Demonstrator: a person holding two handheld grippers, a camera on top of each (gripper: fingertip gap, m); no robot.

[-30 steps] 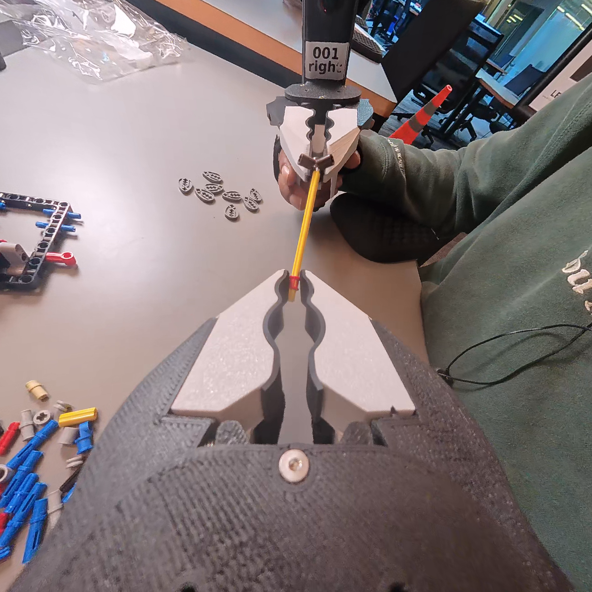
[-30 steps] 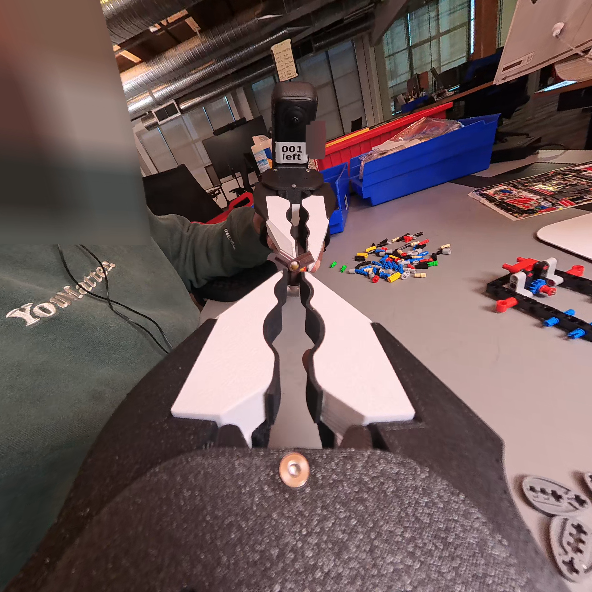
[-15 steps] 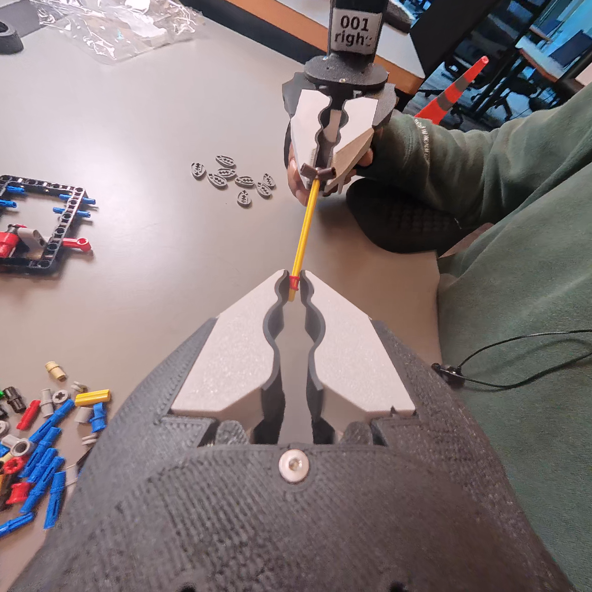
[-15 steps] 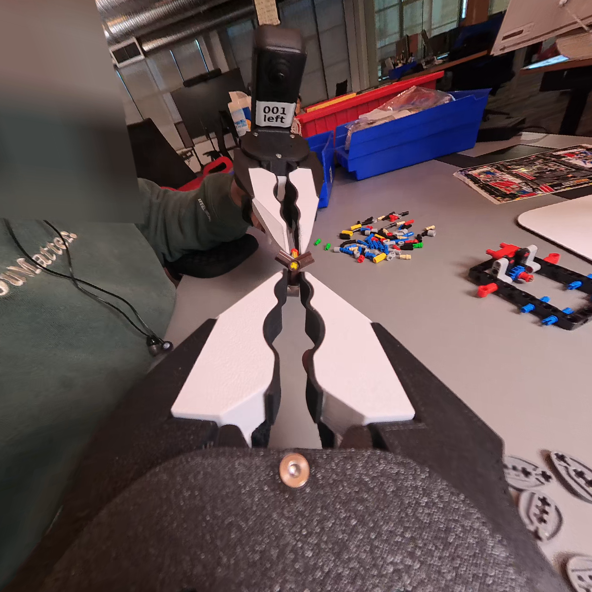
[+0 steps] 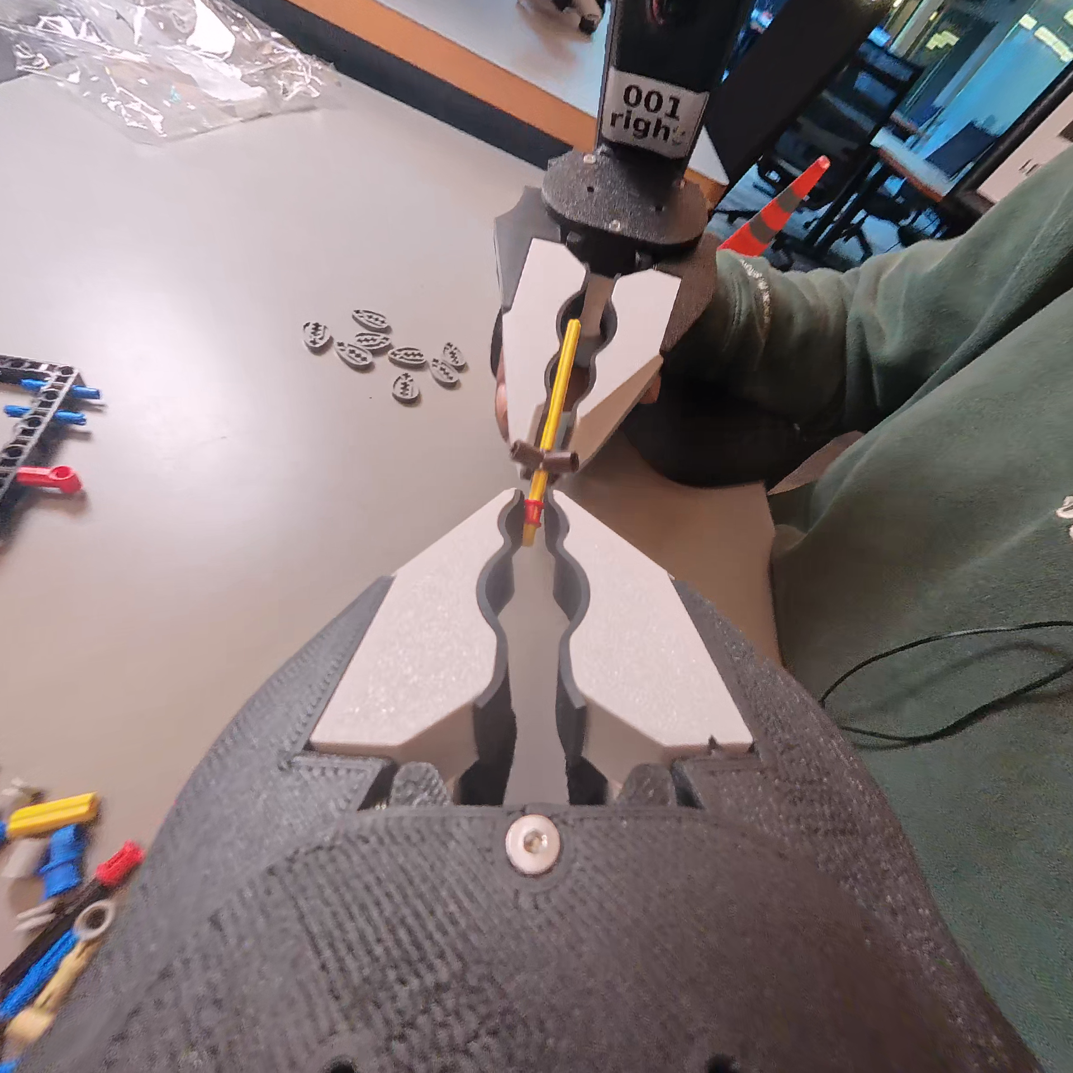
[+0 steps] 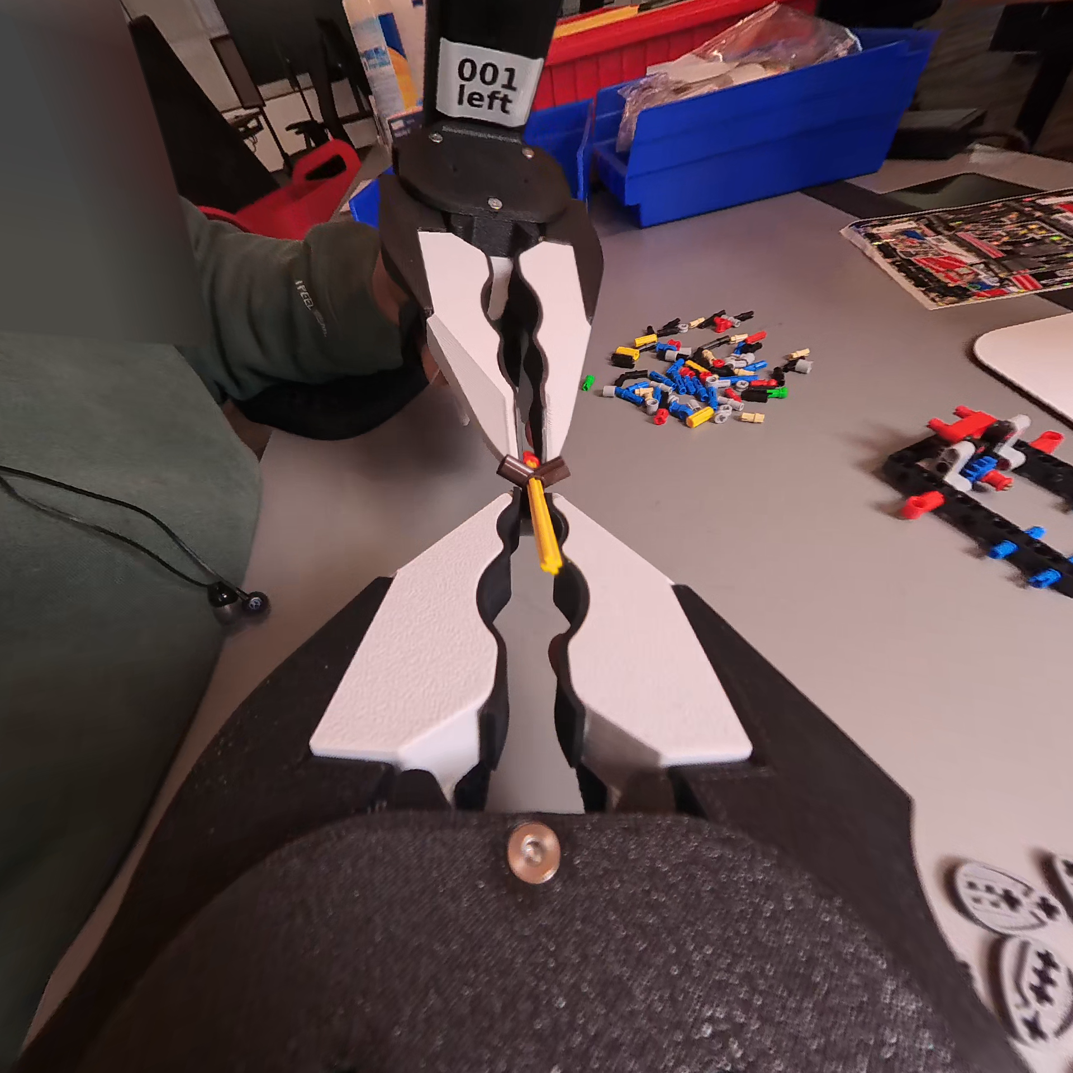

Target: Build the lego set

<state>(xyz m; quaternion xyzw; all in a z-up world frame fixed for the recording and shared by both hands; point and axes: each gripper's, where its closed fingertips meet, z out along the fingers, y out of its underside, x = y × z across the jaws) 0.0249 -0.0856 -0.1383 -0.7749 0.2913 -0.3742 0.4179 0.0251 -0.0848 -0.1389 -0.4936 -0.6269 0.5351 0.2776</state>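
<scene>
Left gripper (image 5: 531, 499) is clamping the yellow rod (image 5: 556, 390) at its red collar (image 5: 532, 512); right gripper (image 6: 531, 499) is gripping the brown connector (image 6: 532, 469) threaded on it, above the table (image 5: 232, 232).

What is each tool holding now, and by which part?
The left tool grips the yellow rod near one end, at its red ring. The right tool holds the brown cross-shaped piece threaded on that rod.
</scene>
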